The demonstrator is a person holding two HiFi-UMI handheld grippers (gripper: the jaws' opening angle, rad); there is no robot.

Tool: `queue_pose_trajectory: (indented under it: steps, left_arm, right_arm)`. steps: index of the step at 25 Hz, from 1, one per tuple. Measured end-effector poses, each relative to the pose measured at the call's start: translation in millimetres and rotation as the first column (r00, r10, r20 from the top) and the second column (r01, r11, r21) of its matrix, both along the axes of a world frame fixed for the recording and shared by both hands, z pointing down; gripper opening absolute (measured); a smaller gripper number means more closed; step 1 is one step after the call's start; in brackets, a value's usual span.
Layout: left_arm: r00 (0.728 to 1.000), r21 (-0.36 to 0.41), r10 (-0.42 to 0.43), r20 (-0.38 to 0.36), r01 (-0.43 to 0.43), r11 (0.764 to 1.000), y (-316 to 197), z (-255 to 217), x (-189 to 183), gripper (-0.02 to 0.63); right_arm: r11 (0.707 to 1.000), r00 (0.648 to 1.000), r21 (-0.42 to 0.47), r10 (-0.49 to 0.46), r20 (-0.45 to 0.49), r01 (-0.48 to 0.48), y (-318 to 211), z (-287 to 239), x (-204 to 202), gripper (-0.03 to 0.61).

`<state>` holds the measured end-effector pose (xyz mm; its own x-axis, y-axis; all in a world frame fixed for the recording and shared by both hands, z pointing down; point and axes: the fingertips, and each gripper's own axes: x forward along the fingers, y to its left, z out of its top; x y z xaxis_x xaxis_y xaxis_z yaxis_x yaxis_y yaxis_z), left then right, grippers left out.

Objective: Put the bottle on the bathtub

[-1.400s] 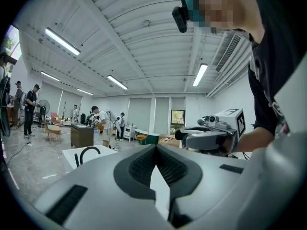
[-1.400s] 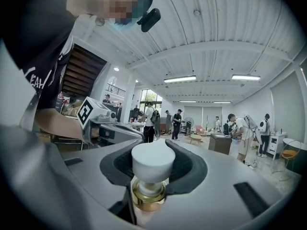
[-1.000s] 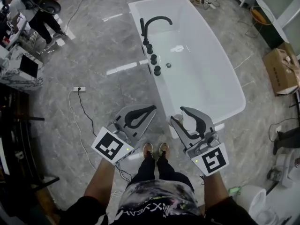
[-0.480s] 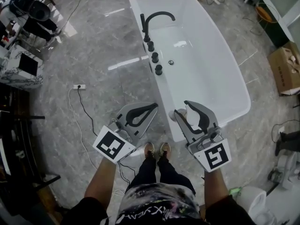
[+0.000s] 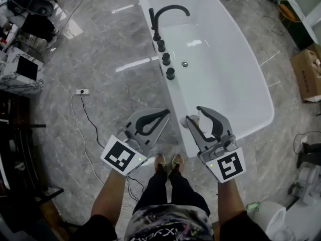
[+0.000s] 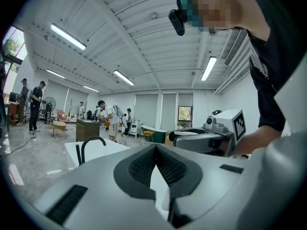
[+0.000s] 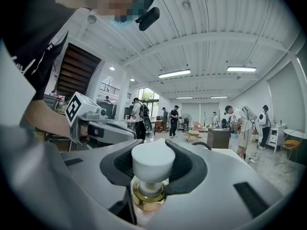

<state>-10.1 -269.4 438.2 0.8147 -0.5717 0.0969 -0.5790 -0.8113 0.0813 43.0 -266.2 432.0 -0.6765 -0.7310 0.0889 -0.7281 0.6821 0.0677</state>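
On my right gripper (image 5: 195,115), the fingers were clamped on the white-capped bottle (image 7: 152,163), near the bathtub (image 5: 261,92). My left gripper (image 5: 162,116) fingers were together.

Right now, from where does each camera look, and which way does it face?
Head view: on the person's head, looking steeply down at the bathtub and floor; shows forearms, shoes, left gripper, right gripper.
Left gripper view: on the left gripper, facing along its shut, empty jaws and up toward the ceiling; shows the person's torso.
Right gripper view: on the right gripper, facing along jaws shut on the bottle, upward; shows the person's left arm.
Shared: head and left gripper views both show the faucet and the right gripper.
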Motion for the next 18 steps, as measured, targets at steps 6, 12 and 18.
queue_pose_trajectory:
  steps: [6,12,18]
  left_arm:
    - [1.0,-0.011,-0.009,0.0,0.009,1.0,-14,35,2,0.013]
    - [1.0,-0.024,-0.021,0.007,0.021,1.0,-21,66,2,0.014]
    - [0.999,-0.031,-0.032,0.021,0.033,0.999,-29,100,-1,0.012]
  right_arm:
    - [1.0,1.0,-0.005,0.015,-0.001,-0.015,-21,37,6,0.138]
    - [1.0,1.0,-0.005,0.027,-0.013,-0.027,-38,72,11,0.138]
    - [0.999,0.999,-0.021,0.048,-0.002,-0.048,-51,108,15,0.138]
